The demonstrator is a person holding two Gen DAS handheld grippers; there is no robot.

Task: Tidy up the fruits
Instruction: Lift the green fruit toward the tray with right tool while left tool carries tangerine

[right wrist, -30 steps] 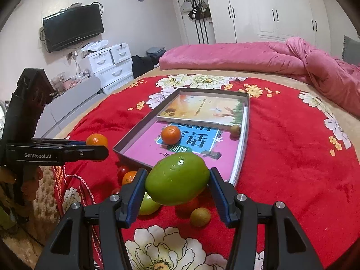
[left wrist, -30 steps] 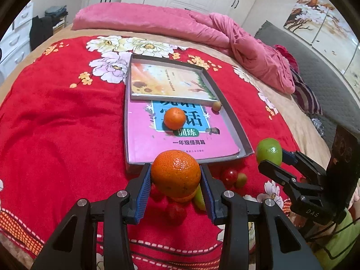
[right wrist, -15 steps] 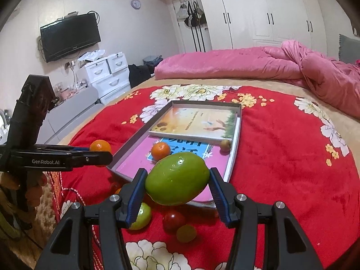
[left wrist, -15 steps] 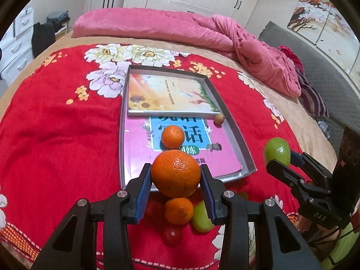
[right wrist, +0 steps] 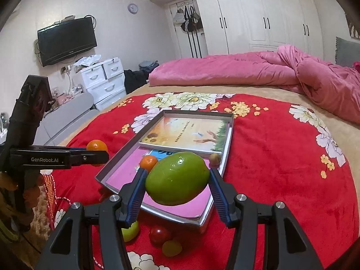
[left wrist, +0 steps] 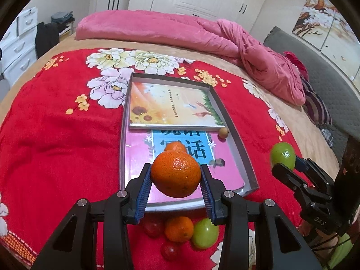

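Observation:
My left gripper (left wrist: 175,177) is shut on a large orange (left wrist: 176,174), held in the air over the near end of the grey tray (left wrist: 241,148). My right gripper (right wrist: 177,181) is shut on a green mango (right wrist: 177,177), also lifted above the tray's (right wrist: 117,159) near edge. Each gripper shows in the other's view: the right one (left wrist: 285,164) at right with the mango (left wrist: 283,155), the left one (right wrist: 99,155) at left with the orange (right wrist: 96,146). Inside the tray lie a small orange (left wrist: 174,146) and a small brownish fruit (left wrist: 223,132) on two books.
Loose fruits lie on the red floral blanket in front of the tray: an orange (left wrist: 178,229), a green fruit (left wrist: 205,232), red tomatoes (left wrist: 169,250). A rumpled pink duvet (left wrist: 225,36) covers the far side of the bed. Drawers (right wrist: 105,78) and a TV (right wrist: 67,40) stand at left.
Both grippers have risen slightly and moved forward toward the tray, carrying the orange and the mango. The loose fruits on the blanket now appear lower, beneath the fingers.

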